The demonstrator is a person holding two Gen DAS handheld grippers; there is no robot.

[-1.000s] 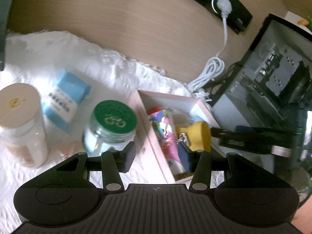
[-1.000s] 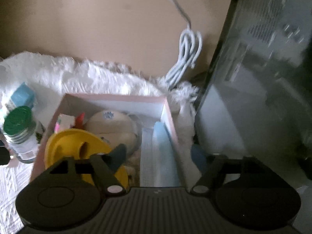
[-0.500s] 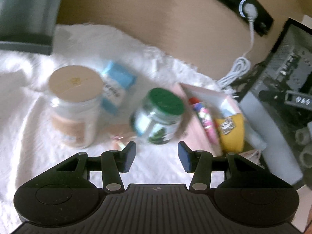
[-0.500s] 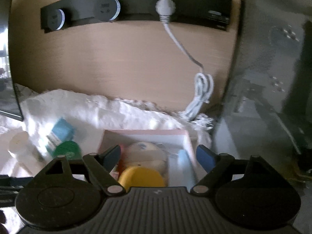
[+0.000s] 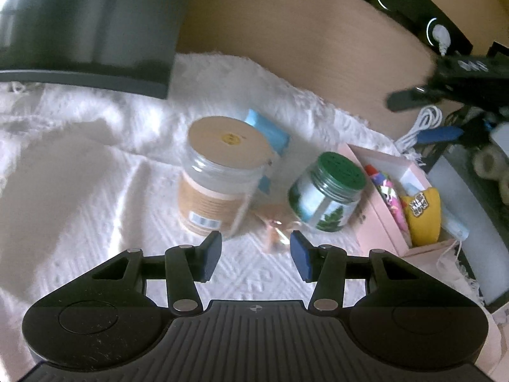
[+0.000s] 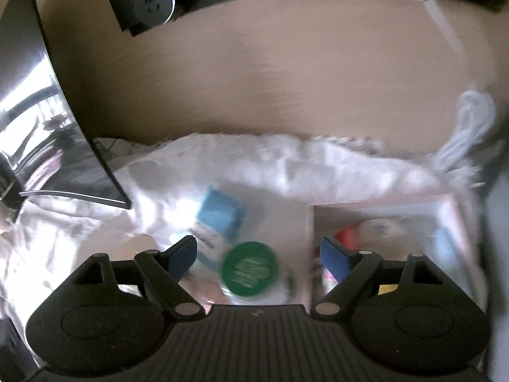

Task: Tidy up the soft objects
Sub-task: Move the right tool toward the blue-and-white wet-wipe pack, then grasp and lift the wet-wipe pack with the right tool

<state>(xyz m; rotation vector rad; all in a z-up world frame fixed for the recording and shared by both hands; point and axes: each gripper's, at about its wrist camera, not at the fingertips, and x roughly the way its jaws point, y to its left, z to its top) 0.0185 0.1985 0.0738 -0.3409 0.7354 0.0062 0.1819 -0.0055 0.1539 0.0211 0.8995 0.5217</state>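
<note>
A pink box [image 5: 375, 210] at the right holds a yellow soft toy [image 5: 424, 213], a colourful pouch [image 5: 389, 192] and a light blue mask [image 5: 456, 226]. A blue tissue pack [image 5: 270, 132] lies on the white blanket behind a tan-lidded jar [image 5: 219, 178]. A small pinkish soft item [image 5: 275, 224] lies just ahead of my open, empty left gripper [image 5: 256, 251]. My right gripper [image 6: 257, 256] is open and empty above the green-lidded jar [image 6: 249, 269], with the tissue pack [image 6: 219, 211] and the pink box [image 6: 445, 222] beyond; that view is blurred.
A green-lidded glass jar [image 5: 327, 194] stands beside the box. A monitor [image 5: 86, 25] stands at the back left. A power strip [image 5: 413, 9] with a white cable [image 5: 423, 124] runs along the wooden wall. A dark case [image 5: 477, 197] stands right of the box.
My left gripper has pulled back and swung left, away from the box, now facing the jars. My right gripper has swung left from over the box to over the green-lidded jar.
</note>
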